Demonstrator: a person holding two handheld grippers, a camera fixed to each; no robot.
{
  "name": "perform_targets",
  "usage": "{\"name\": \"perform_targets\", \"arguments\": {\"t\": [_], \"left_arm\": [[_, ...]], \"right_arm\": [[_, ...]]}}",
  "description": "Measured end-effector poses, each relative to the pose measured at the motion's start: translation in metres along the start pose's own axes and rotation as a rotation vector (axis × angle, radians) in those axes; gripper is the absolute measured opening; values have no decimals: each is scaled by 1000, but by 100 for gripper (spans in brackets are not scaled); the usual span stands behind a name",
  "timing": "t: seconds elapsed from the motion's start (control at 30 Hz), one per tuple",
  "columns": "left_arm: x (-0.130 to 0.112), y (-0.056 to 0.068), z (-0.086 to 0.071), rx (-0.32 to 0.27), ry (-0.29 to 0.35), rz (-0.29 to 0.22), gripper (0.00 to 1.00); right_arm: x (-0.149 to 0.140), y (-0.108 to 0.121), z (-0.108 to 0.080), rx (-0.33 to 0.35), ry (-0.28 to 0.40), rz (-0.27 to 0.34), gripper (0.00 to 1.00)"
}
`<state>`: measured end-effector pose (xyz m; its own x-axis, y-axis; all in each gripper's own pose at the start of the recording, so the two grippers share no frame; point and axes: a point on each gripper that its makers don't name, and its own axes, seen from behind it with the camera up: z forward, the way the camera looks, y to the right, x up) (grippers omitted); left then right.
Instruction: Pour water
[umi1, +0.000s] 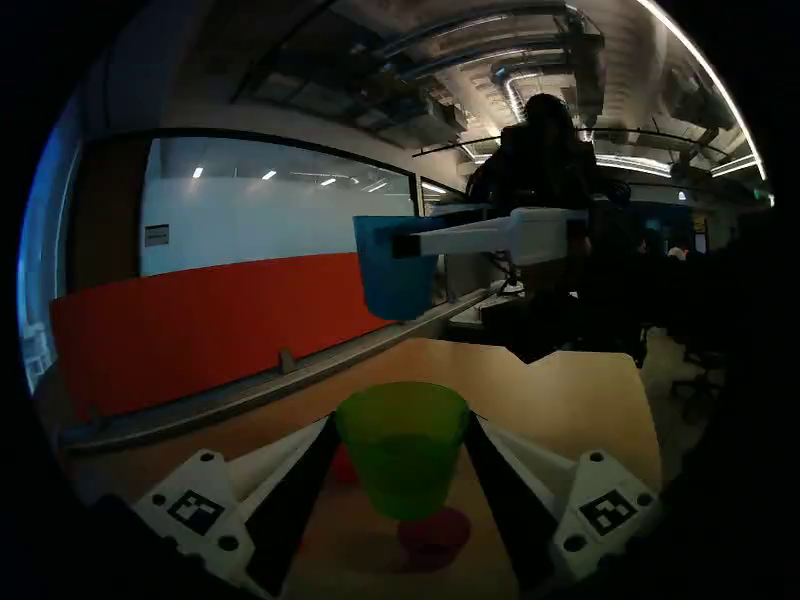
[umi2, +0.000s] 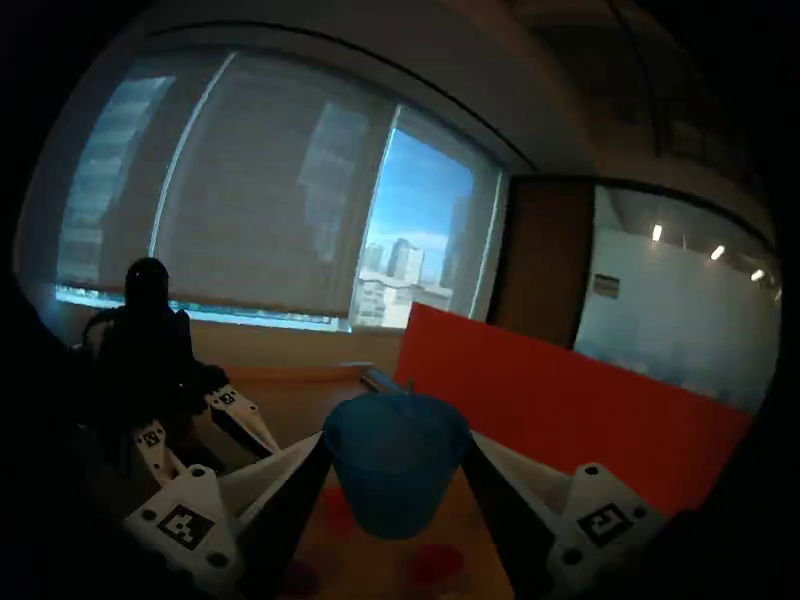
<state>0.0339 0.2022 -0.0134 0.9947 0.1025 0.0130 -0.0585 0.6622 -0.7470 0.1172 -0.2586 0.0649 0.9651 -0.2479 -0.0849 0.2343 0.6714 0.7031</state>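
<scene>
Holding a cup in each gripper, so here's how it looks. Your left gripper (umi1: 400, 432) has its jaws clamped on the green cup (umi1: 402, 470), one finger on each side, and the cup sits upright with its rim up. It's over the wooden surface (umi1: 560, 400), toward the near edge. A red disc (umi1: 435, 530) on the surface is right below the cup's base. I honestly can't tell whether the cup touches it or hangs just above it. A second red spot (umi1: 345, 465) peeks out beside the cup.

Your right gripper (umi2: 395, 445) has its jaws clamped on the blue cup (umi2: 393, 490) the same way, rim up. In the left gripper view that blue cup is high in the air, well above the green one and out toward the far edge of the surface. It looks roughly upright there too.

Can't tell if there's water in either cup, the light's too dim.

A red partition (umi1: 200, 330) runs along the far edge of the surface. The dark figure of a person (umi1: 545, 150) stands behind the raised gripper. In the right gripper view a window (umi2: 415, 260) shows city buildings and blue sky.
</scene>
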Motion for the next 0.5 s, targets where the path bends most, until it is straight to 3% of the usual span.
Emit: {"name": "perform_targets", "arguments": {"t": [0.1, 0.2, 0.5], "left_arm": [[1, -2, -1, 6, 0, 1, 88], [1, -5, -2, 14, -1, 3, 88], [-5, -17, -6, 45, -23, 11, 88]], "right_arm": [[-7, -3, -2, 26, -16, 77, 90], [-11, -3, -4, 32, -25, 117, 90], [-27, -6, -16, 39, -59, 117, 91]]}}
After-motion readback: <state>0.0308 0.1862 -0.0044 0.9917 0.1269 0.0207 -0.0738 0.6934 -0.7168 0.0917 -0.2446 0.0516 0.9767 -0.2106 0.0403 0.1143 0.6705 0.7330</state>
